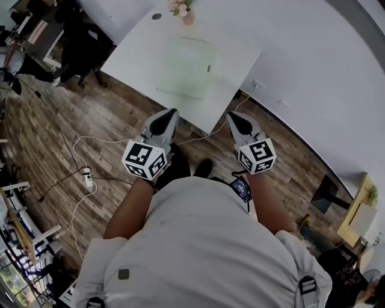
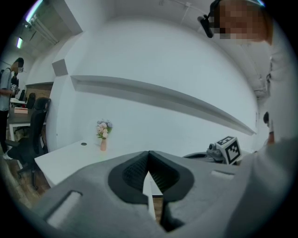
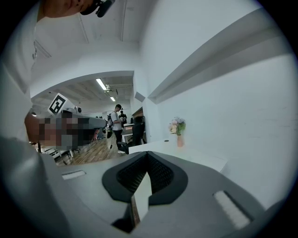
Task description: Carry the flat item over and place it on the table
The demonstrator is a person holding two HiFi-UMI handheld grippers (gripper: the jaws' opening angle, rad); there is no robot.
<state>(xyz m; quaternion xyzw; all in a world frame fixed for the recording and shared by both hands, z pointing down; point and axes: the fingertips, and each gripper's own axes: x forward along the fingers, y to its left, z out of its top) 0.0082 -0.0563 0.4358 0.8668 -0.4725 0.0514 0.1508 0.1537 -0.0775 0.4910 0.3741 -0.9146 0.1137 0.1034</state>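
Sheet: pale green, lies flat on the middle of the table, short of the vase at the table's far end
Left gripper: jaws together, empty, off the table's near edge
Right gripper: jaws together, empty, off the same edge
Done: the placing, it seems
Left: probably nothing

An office: black swivel chairs at desks, a white table, wood-plank floor.
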